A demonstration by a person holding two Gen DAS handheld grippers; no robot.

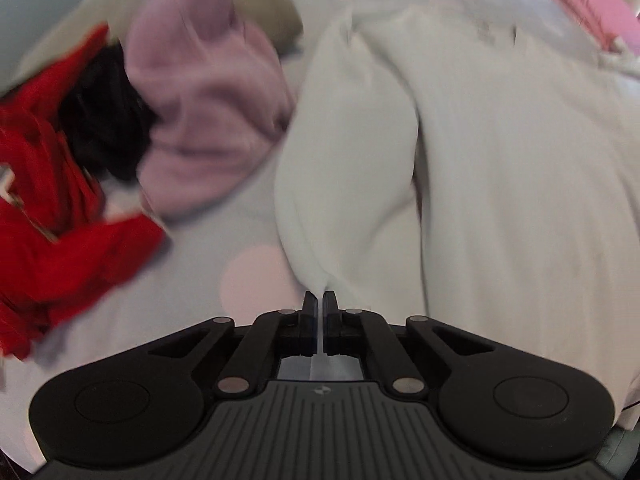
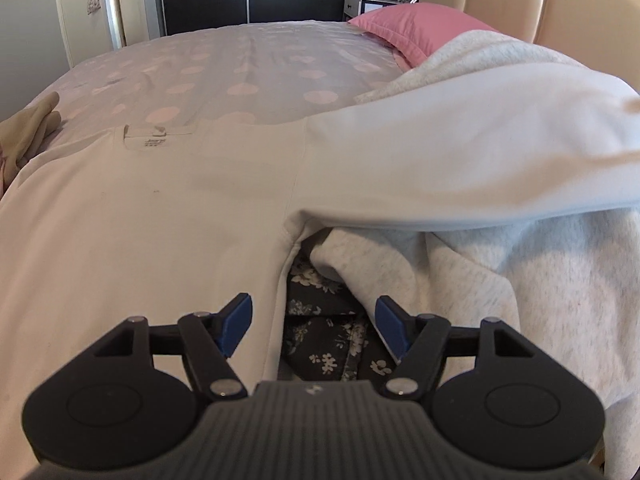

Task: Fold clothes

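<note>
The left gripper is pinched shut on a fold of the white garment spread across the bed. The right gripper hangs wide open and empty over the garment's near side seam; it should bite the seam's edge cleanly, clear of the floral cloth beneath.

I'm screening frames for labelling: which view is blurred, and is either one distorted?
Left wrist view: motion blur smears the red garment and pink garment; only the left gripper looks sharp. Right wrist view: mostly crisp, down to the label on the white garment. Both show fisheye bending and dark corners.
</note>
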